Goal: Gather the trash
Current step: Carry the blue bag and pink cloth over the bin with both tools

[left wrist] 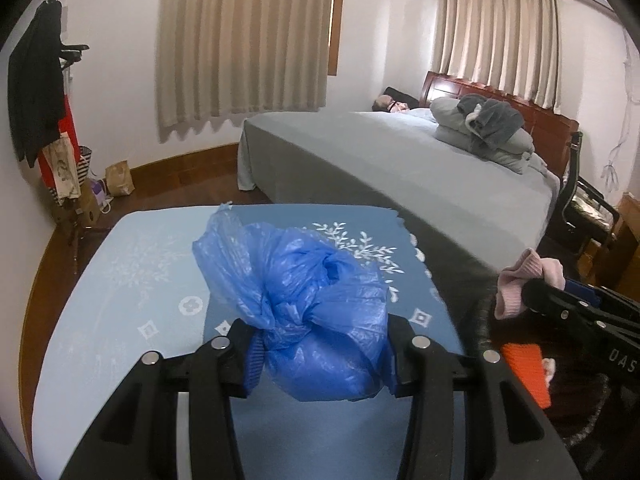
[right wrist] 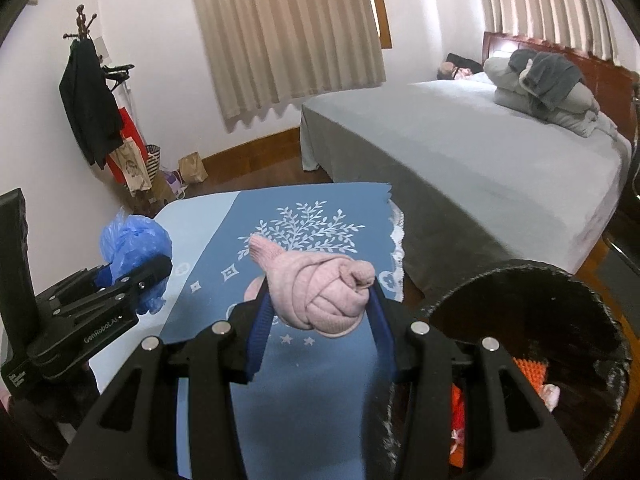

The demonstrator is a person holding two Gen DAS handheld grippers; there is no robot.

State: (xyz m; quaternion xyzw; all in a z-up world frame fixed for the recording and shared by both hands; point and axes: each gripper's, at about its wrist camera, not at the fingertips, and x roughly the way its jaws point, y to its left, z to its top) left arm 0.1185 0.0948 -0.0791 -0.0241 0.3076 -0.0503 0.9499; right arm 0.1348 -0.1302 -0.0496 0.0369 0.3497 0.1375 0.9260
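Note:
My left gripper (left wrist: pixel 324 344) is shut on a crumpled blue plastic bag (left wrist: pixel 312 304) and holds it above the blue patterned tablecloth (left wrist: pixel 120 272). My right gripper (right wrist: pixel 320 304) is shut on a knotted pink sock (right wrist: pixel 320 288), held above the same cloth (right wrist: pixel 304 208). In the right wrist view the left gripper (right wrist: pixel 132 280) with the blue bag (right wrist: pixel 132 240) is at the left. In the left wrist view the right gripper (left wrist: pixel 560 304) with the pink sock (left wrist: pixel 528 276) is at the right. A dark round bin (right wrist: pixel 560 304) stands at the right, with orange and pink items inside.
A grey bed (left wrist: pixel 400 160) with folded bedding (left wrist: pixel 480 128) lies beyond the table. A coat rack (left wrist: pixel 44 92) with clothes and bags stands at the left wall. A paper bag (left wrist: pixel 120 178) sits on the wooden floor. A chair (left wrist: pixel 588 208) stands at the right.

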